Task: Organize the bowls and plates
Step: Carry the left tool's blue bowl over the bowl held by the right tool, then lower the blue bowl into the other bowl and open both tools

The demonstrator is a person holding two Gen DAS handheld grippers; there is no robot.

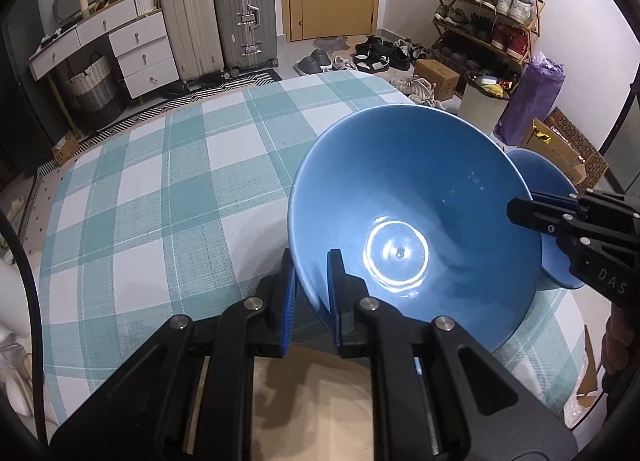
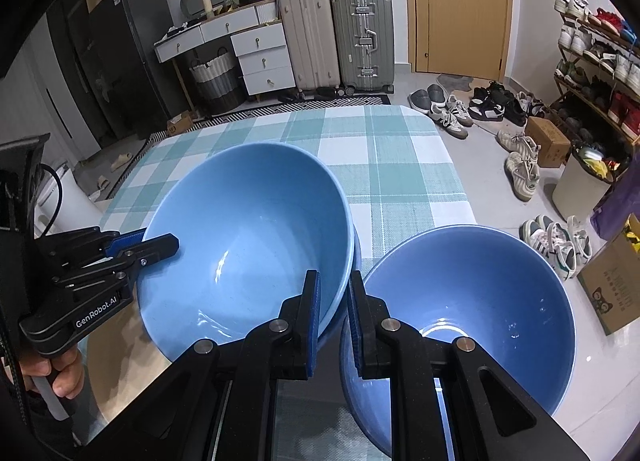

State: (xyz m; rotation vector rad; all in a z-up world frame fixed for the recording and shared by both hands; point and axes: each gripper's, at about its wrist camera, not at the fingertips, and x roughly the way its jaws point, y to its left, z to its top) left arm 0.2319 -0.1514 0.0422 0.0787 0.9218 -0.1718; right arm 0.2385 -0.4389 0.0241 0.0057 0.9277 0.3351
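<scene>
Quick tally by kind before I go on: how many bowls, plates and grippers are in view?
Blue bowls: 2. The left bowl is held by the left gripper, the right bowl by the right gripper. A darker edge under the left bowl may be a third; I cannot tell.
Plates: 0
Grippers: 2
Total: 4

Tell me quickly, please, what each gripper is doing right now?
Left gripper: shut on the rim of the lighter blue bowl.
Right gripper: shut on the rim of the darker blue bowl.
</scene>
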